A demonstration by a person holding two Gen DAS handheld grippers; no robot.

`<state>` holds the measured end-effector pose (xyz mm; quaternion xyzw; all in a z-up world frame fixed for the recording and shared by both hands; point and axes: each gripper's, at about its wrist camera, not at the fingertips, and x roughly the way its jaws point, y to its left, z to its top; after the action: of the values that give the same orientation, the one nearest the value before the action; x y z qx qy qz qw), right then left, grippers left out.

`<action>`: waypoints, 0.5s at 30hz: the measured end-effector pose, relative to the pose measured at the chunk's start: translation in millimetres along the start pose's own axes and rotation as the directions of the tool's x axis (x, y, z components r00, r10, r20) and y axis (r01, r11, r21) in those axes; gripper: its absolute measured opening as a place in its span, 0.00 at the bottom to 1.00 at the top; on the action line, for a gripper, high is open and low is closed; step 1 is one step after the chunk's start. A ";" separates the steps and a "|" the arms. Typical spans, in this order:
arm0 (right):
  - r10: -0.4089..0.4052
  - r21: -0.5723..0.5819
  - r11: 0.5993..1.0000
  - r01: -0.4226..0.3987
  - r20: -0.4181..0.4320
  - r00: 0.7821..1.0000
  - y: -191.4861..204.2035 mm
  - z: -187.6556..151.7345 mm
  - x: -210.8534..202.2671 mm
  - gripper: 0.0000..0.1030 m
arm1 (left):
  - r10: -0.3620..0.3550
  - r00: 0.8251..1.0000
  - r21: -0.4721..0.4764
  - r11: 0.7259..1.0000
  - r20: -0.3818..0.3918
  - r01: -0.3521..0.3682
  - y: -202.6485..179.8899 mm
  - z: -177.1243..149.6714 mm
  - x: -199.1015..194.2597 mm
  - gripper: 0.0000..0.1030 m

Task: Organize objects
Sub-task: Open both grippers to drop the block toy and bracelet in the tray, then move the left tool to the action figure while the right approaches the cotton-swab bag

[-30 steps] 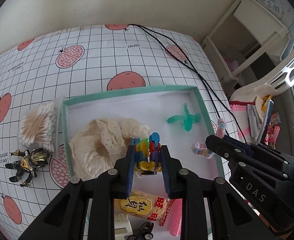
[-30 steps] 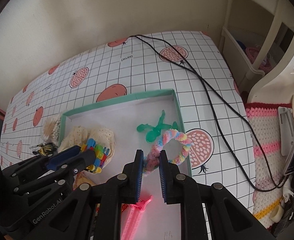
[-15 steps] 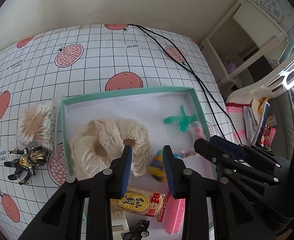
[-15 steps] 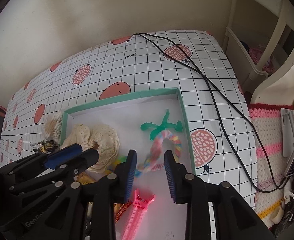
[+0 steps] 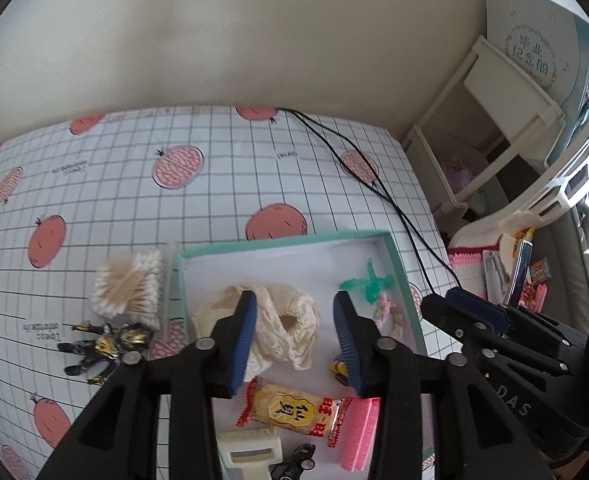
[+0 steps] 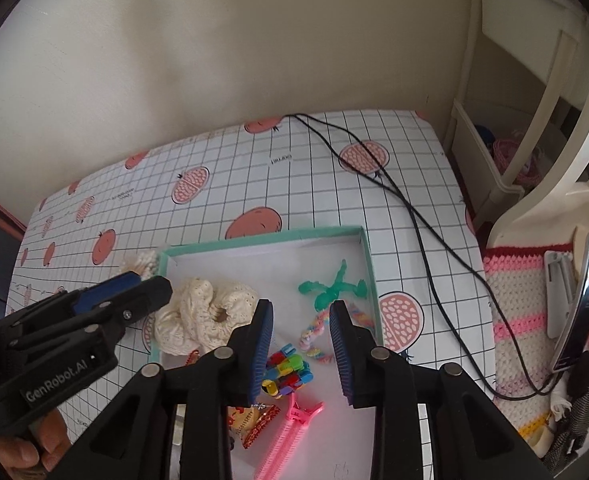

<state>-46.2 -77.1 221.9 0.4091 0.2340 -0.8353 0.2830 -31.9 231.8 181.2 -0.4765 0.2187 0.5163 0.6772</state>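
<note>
On a white grid-patterned tablecloth with pink fruit prints [image 5: 230, 184] against a cream wall [image 6: 254, 40], both the left gripper [image 5: 294, 320] and right gripper [image 6: 300, 328] hang spread and empty above the mint-rimmed white tray [image 6: 368, 264], where the multicoloured block toy [image 6: 288, 372] lies.

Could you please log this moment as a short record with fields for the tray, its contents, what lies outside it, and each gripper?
tray: teal-rimmed box on the grid-pattern tablecloth
in tray: cream scrunchie, green figure, pastel braided loop, colourful block toy, pink hair clip, snack packet
outside tray: cotton swabs, gold-black figure, black cable
left gripper: open, empty
right gripper: open, empty
</note>
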 end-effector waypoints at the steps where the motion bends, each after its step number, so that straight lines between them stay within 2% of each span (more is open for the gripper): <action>1: -0.006 -0.005 1.000 0.006 0.008 1.000 1.6 0.5 -2.8 0.43 | 0.003 1.000 -0.002 1.000 0.009 -0.003 2.6 1.4 -4.0 0.46; 3: -0.015 -0.018 1.000 0.015 0.022 1.000 4.2 2.2 -7.5 0.49 | 0.015 1.000 -0.011 1.000 0.024 -0.015 7.4 4.0 -11.1 0.47; 7: -0.015 -0.028 0.999 0.016 0.040 0.999 7.5 3.3 -13.2 0.63 | 0.052 0.998 -0.013 0.999 0.046 -0.052 15.6 7.1 -21.3 0.60; 10: -0.022 -0.032 0.999 0.024 0.045 0.999 9.1 3.1 -13.8 0.73 | 0.060 0.997 -0.017 0.998 0.045 -0.060 23.1 10.2 -24.6 0.60; 15: -0.025 -0.050 0.998 0.027 0.038 0.999 11.6 2.4 -9.5 0.79 | 0.091 0.995 -0.025 0.996 0.035 -0.090 33.8 12.9 -24.7 0.61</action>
<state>-35.0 -84.3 229.1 0.3829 0.2549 -0.8404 0.2866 -74.3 231.3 192.3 -0.4643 0.2217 0.5577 0.6514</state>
